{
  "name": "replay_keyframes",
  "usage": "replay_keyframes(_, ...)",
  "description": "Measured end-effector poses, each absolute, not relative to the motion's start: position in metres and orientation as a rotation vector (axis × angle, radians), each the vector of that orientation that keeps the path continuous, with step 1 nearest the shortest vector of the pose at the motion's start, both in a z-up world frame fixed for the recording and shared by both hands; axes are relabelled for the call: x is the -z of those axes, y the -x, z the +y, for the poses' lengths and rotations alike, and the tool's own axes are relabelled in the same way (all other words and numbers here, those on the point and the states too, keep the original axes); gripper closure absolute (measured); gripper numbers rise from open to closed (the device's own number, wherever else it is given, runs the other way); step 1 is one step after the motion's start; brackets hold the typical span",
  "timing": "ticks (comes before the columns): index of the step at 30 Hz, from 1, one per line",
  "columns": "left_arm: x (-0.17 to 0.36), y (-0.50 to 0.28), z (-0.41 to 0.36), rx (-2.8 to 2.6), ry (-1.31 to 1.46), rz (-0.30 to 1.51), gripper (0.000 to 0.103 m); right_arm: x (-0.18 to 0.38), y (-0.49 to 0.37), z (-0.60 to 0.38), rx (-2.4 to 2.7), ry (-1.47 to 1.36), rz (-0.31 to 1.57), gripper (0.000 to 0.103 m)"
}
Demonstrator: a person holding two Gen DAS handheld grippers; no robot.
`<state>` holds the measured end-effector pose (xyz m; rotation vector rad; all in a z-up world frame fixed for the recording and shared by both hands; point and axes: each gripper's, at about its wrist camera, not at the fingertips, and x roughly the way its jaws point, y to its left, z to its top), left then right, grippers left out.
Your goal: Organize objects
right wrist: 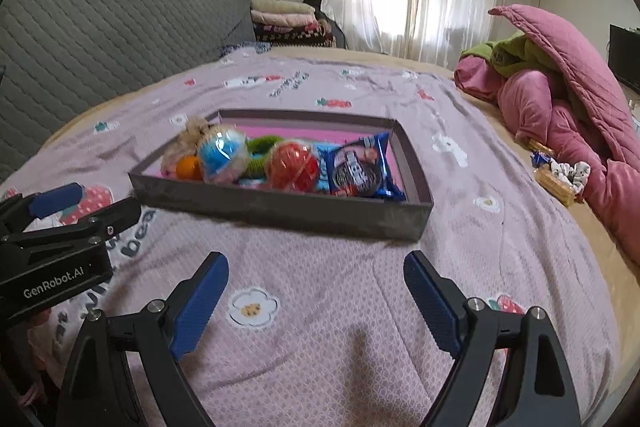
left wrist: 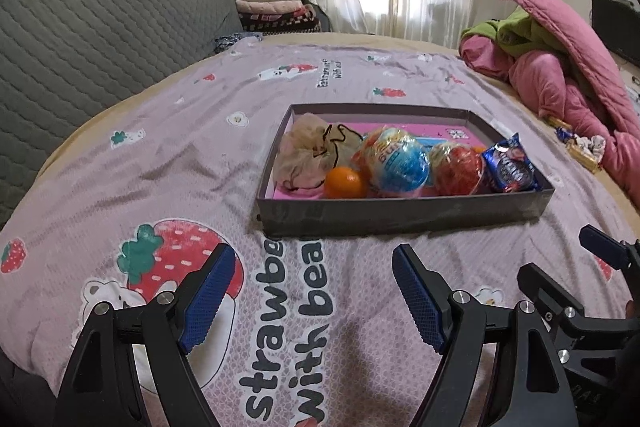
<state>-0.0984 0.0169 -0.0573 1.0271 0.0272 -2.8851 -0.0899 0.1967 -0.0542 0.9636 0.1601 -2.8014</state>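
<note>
Both sets of tongs are spread wide with nothing between the blue pads. The left tongs and right tongs sit side by side, tilted down over the bed's lilac strawberry-and-bear print blanket, not touching it as far as I can tell. A bit of a hand shows at the edge behind each tool, too little to say more.

Just ahead of them sits the shallow dark grey cardboard box with a pink bottom. Inside it: a beige drawstring pouch, a small orange fruit, a blue plastic-wrapped ball, a red plastic-wrapped ball and a blue cookie packet, packed close together.

Over on the right, well apart from the box, a few gold-wrapped snacks lie beside a heaped pink quilt.
</note>
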Motion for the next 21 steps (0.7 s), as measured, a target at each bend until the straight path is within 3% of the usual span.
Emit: replay_keyframes(21, 0.074, 0.104, 0.014, 2.868, -1.087, 0.038, 0.021, 0.071, 0.092, 0.198, 2.773, -1.039, 0.166, 0.014)
